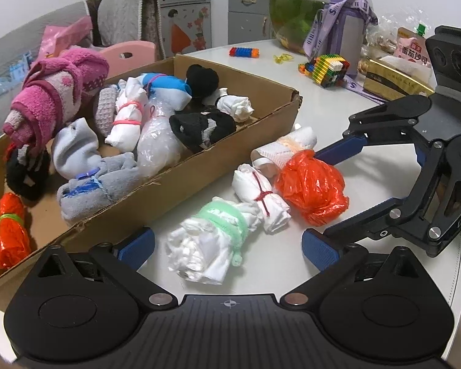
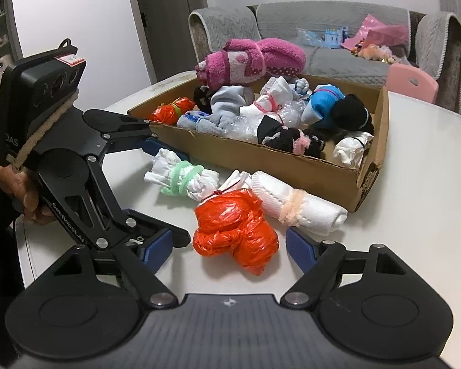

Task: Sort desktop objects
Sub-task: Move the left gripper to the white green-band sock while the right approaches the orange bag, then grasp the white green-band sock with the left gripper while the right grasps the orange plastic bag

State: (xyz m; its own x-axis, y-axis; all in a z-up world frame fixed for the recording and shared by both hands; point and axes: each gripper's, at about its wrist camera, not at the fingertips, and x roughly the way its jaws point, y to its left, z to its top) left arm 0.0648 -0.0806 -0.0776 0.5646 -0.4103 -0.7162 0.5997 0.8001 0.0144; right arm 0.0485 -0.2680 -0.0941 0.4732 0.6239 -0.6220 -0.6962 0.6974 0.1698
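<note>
A cardboard box [image 1: 199, 172] [image 2: 292, 166] holds several rolled socks and bundles, with a pink towel roll [image 1: 55, 95] [image 2: 252, 61] on top. On the white table lie a white bundle tied in green [image 1: 209, 246] [image 2: 184, 178], a white bundle tied in red string [image 1: 261, 200], an orange plastic bag bundle [image 1: 313, 190] [image 2: 233, 227] and a white roll with a peach band [image 1: 285, 147] [image 2: 298, 206]. My left gripper [image 1: 227, 246] is open around the green-tied bundle. My right gripper [image 2: 230, 246] [image 1: 316, 196] is open around the orange bag.
At the table's far side stand a glass fishbowl [image 1: 307, 9], a purple bottle [image 1: 350, 21], a colourful block toy [image 1: 329, 67] and snack packets [image 1: 408, 52]. A grey sofa [image 2: 322, 30] and a pink chair [image 2: 411, 83] are behind the table.
</note>
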